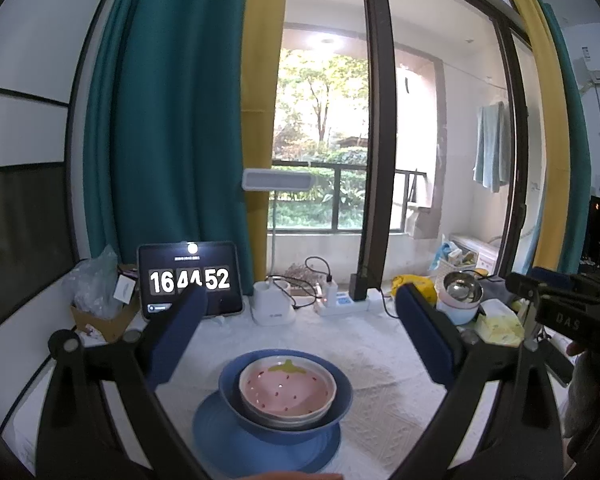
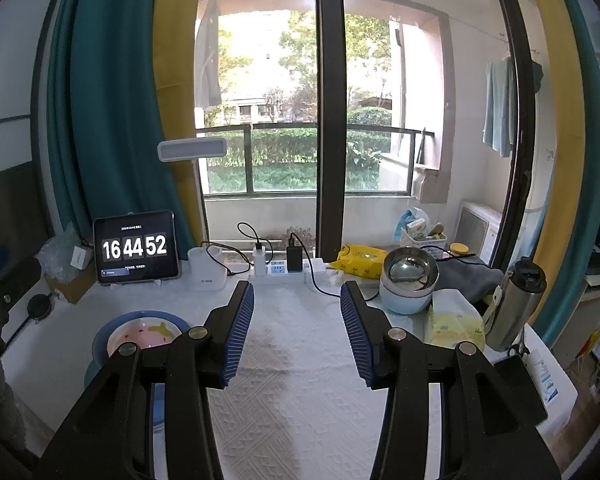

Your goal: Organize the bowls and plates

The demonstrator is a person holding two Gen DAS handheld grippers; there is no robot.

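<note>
A pink strawberry-pattern bowl (image 1: 287, 390) sits nested inside a blue bowl (image 1: 342, 394), which stands on a blue plate (image 1: 228, 440) on the white tablecloth. My left gripper (image 1: 300, 300) is open and empty, its fingers spread wide above and around the stack without touching it. In the right wrist view the same stack (image 2: 142, 334) lies at the left, partly hidden by my left finger. My right gripper (image 2: 297, 292) is open and empty over bare cloth. A steel bowl in a pale blue holder (image 2: 409, 280) stands at the back right.
A tablet clock (image 2: 136, 248), a white lamp base (image 2: 207, 270) and a power strip with cables (image 2: 284, 270) line the back edge. A tissue pack (image 2: 454, 322), a steel flask (image 2: 516, 306) and a yellow packet (image 2: 358, 260) stand at the right.
</note>
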